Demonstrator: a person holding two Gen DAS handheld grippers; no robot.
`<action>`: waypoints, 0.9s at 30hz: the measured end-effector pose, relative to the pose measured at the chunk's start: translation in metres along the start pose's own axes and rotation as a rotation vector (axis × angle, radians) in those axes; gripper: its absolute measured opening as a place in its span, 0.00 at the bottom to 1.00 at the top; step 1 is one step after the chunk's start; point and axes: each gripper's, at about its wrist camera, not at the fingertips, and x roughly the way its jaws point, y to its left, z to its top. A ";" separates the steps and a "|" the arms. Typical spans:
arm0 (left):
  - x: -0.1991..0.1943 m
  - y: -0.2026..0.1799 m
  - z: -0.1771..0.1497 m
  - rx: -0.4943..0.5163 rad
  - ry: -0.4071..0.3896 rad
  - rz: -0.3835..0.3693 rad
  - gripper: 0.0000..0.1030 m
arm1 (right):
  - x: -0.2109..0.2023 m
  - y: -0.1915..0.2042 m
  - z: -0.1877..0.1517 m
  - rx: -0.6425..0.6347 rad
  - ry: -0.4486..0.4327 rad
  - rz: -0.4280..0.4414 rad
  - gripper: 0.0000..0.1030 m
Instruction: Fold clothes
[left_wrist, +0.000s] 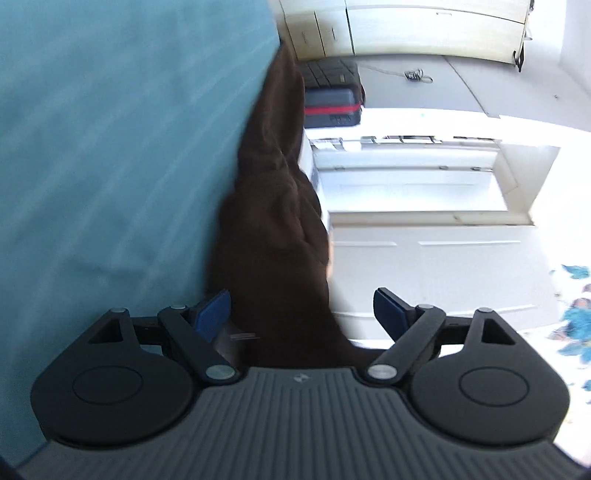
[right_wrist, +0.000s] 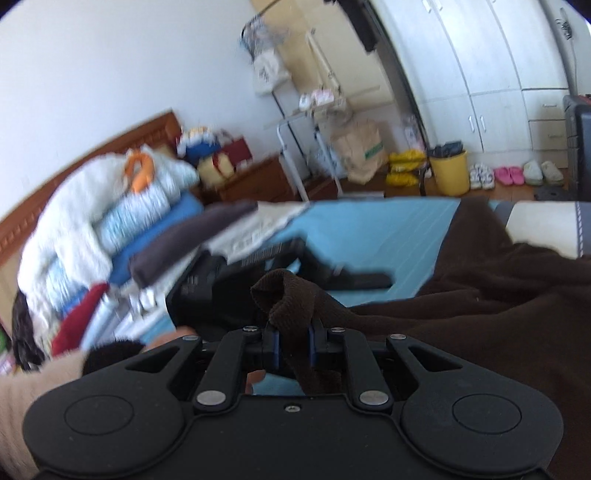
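The brown garment (right_wrist: 480, 302) is spread over the near right part of the blue sheet (right_wrist: 369, 229), and a bunched fold of it is pinched between the pads of the right gripper (right_wrist: 293, 345), rising above them as a small hump. In the left wrist view the same brown cloth (left_wrist: 273, 221) runs between the widely spread fingers of the left gripper (left_wrist: 303, 314), whose pads are not pressed on it; its near end is hidden behind the gripper body. Both views are blurred. A dark object (right_wrist: 258, 273) on the sheet cannot be identified. At far left, stacked bedding (right_wrist: 110, 214) is smeared. A sleeve (right_wrist: 37, 391) is cut off at the left edge.
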 end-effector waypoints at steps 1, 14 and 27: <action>0.002 -0.007 -0.002 0.053 -0.002 0.030 0.32 | 0.003 0.003 -0.002 -0.010 0.014 0.005 0.17; -0.045 -0.100 0.002 0.800 -0.384 0.545 0.04 | -0.089 -0.060 0.017 0.142 0.036 -0.170 0.62; -0.062 -0.114 -0.022 0.775 -0.287 0.589 0.54 | -0.211 -0.181 -0.027 0.655 0.097 -0.736 0.63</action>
